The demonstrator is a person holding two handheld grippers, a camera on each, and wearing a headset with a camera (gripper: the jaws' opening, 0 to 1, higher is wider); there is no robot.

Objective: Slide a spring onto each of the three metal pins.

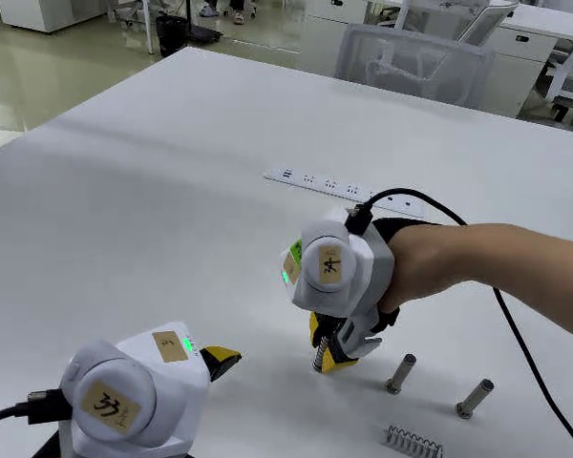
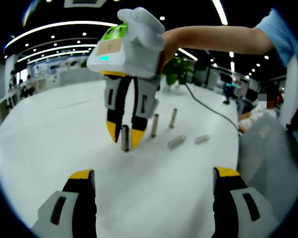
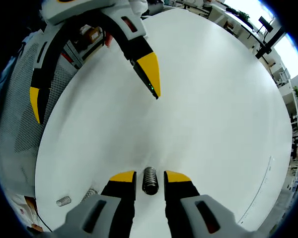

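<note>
Spring (image 3: pixel 150 180) stands upright on the white surface (image 1: pixel 172 191), flanked closely by my right tongs (image 3: pixel 150 173); I cannot tell whether they actually squeeze it. My left tongs (image 2: pixel 154 172) are spread wide and empty, facing that spot. Nearby, one bare pin (image 1: pixel 400 373) and a second pin (image 1: pixel 476 398) stand upright, with another spring (image 1: pixel 413 442) lying flat just beside them.

The headset camera looked down on the wide white tabletop (image 1: pixel 172 191), the camera on the left gripper (image 2: pixel 154 172) faced low across it at the white, yellow-tipped right gripper (image 2: pixel 123 140), whose own camera peered closely down at the coiled grey spring (image 3: pixel 150 180) all three shared.
</note>
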